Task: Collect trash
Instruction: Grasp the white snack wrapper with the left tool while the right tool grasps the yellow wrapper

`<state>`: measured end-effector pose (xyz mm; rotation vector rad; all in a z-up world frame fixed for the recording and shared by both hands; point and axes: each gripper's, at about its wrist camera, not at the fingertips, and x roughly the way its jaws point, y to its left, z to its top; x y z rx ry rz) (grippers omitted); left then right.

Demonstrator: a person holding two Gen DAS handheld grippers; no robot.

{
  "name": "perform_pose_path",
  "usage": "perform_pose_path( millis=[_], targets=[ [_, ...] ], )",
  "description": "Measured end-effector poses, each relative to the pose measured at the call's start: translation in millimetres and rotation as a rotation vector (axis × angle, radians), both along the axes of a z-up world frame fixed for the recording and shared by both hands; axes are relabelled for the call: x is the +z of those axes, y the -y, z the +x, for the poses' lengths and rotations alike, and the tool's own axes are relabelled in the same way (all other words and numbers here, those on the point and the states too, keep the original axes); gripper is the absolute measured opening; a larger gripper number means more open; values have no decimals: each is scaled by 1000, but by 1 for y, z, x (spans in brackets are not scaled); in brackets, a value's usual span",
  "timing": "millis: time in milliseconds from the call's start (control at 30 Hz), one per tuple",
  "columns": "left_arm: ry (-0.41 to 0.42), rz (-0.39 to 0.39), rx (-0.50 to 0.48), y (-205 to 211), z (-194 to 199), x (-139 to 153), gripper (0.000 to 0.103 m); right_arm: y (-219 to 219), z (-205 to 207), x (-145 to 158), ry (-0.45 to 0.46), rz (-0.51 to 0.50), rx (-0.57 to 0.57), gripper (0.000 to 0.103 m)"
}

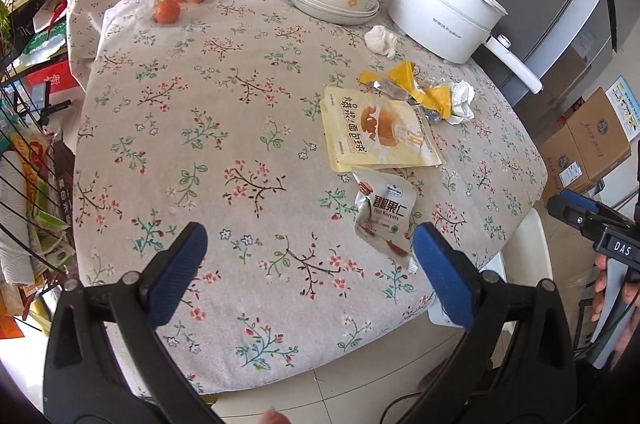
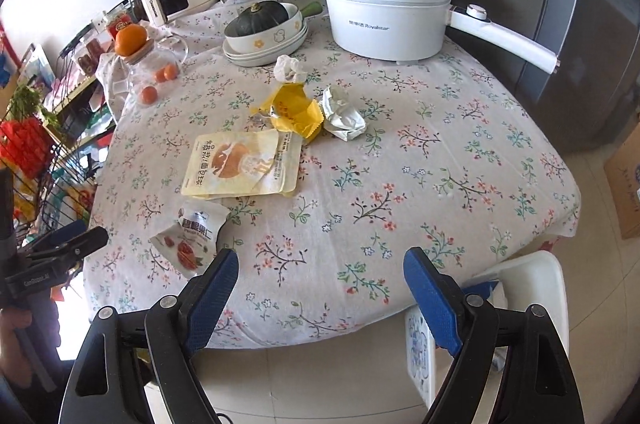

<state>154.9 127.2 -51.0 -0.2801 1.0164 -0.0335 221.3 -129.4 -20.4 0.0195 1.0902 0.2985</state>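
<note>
Trash lies scattered across the floral-cloth surface (image 2: 440,151) in front of me. Nearest my side is a small white pecan-kernel snack packet (image 1: 384,216), crumpled, lying just beside the tip of my left gripper (image 1: 310,272) in its own view. Just beyond it, touching or nearly so, sits a flat pale-yellow pouch with a brown bun picture (image 2: 240,165). Past that pouch is a torn bright-yellow wrapper (image 2: 296,111), and touching its right edge a crumpled white tissue (image 2: 342,115). A second wadded white tissue (image 2: 288,67) lies farther back, near the stacked white dishes holding a dark green squash (image 2: 260,19) and the white electric pot with a long handle (image 2: 388,19).

My left gripper hangs over the near edge of the surface with its blue-padded fingers (image 1: 180,272) spread wide and nothing between them. My right gripper (image 2: 320,296) is likewise spread apart and unloaded, held above the near edge. A white plastic bin (image 2: 532,288) stands on the floor just below the surface edge, beside the right gripper.
</note>
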Motion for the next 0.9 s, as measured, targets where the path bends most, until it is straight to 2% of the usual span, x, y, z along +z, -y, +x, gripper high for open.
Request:
perform_pose_path(
  millis=[67,133,200,267,333,367,433,500,667,733,900],
  targets=[
    [-34,-49,-21,5,8,-13,101,-3,8,-14,-43,19,-6,86],
    [-71,-107,-61,14,19,-24,90,-6,18,-25,-90,24,-9,86],
    [-80,-111,-98,27,28,-30,80,-7,25,-30,-102,24,-10,86],
    [-101,-123,-133,35,36,-39,64,-9,29,-32,-102,9,-8,86],
    [-141,-157,-147,41,43,-51,37,-11,33,-32,-92,-9,-6,86],
    [-155,-177,-151,43,46,-55,31,-11,34,-32,-90,-16,-4,86],
    [-162,-223,-154,45,48,-58,9,-13,38,-33,-89,-21,2,86],
    [-150,-245,-163,46,47,-54,7,-15,41,-34,-89,-25,4,86],
    [-100,-230,-189,46,38,-35,5,-25,49,-38,-76,-27,5,86],
    [-65,-228,-181,37,31,-23,5,-30,55,-36,-44,-20,6,86],
    [49,-142,-137,6,19,13,5,-55,77,-26,64,-66,17,86]
  ],
)
